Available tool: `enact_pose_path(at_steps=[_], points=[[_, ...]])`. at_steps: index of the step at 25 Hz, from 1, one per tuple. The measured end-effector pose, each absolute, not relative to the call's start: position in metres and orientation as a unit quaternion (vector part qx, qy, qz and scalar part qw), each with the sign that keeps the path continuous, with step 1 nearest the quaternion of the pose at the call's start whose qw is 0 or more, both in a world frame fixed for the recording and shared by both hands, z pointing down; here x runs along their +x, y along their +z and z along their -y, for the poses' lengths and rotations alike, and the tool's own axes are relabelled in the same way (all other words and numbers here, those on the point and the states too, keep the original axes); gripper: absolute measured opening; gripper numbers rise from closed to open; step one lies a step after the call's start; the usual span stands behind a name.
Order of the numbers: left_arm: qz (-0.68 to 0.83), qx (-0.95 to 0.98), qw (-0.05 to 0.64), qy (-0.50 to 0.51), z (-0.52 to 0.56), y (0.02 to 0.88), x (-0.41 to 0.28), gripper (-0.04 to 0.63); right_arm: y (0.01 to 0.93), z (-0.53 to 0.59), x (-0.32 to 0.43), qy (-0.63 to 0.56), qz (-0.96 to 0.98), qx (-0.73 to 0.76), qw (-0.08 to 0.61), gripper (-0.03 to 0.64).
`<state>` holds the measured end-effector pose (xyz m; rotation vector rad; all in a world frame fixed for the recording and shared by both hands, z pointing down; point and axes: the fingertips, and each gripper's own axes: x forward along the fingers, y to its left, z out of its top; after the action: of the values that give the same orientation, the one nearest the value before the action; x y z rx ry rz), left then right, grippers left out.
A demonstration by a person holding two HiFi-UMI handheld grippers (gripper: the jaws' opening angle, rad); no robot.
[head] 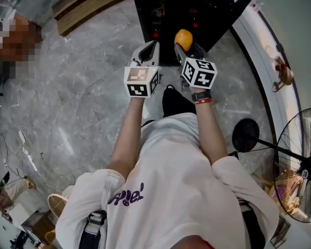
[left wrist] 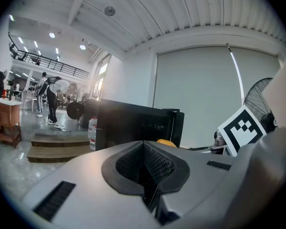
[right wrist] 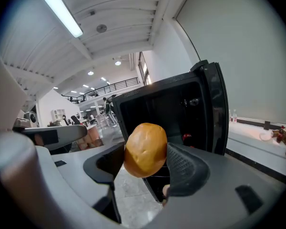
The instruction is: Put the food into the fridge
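Observation:
A round orange-yellow food item (right wrist: 145,149) sits clamped between the pads of my right gripper (right wrist: 144,162); it also shows in the head view (head: 183,39) just in front of the black fridge (head: 189,14). The fridge stands open, its door (right wrist: 218,109) swung to the right and its dark inside (right wrist: 164,111) facing me. My left gripper (head: 149,53) is held beside the right one, slightly to its left. Its jaws are closed together with nothing between them (left wrist: 144,168). The food's top peeks over the left gripper (left wrist: 166,142).
Grey marble floor (head: 83,97) lies all round. A black standing fan (head: 306,165) and its round base (head: 245,135) stand at the right. Wooden steps (head: 93,4) lie at the back left. A white ledge (head: 269,51) runs along the right wall.

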<state>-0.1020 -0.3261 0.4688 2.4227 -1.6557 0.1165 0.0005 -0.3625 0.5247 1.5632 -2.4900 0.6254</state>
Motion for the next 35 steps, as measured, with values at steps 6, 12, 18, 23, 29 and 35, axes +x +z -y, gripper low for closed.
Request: enact_pose_path(at_steps=[6,12,18,23,29,35], points=[[0.559,0.822,0.1,0.038,0.349,0.48,-0.098,0.017,0.547,0.387,0.007,0.197,0.82,0.53,0.089,0.295],[0.561,0.821,0.103,0.041,0.366,0.493,-0.095,0.017,0.572,0.408,0.009,0.205,0.819,0.526,0.105,0.295],[0.563,0.819,0.107,0.042,0.378,0.502,-0.092,0.017,0.594,0.426,0.01,0.22,0.816,0.523,0.11,0.295],[0.56,0.82,0.111,0.047,0.39,0.515,-0.088,0.018,0.609,0.44,0.008,0.225,0.816,0.518,0.119,0.295],[0.555,0.823,0.118,0.031,0.407,0.517,-0.085,0.018,0.625,0.459,0.006,0.229,0.816,0.516,0.123,0.295],[0.559,0.82,0.116,0.023,0.425,0.521,-0.09,0.017,0.637,0.481,0.0,0.228,0.817,0.514,0.125,0.295]])
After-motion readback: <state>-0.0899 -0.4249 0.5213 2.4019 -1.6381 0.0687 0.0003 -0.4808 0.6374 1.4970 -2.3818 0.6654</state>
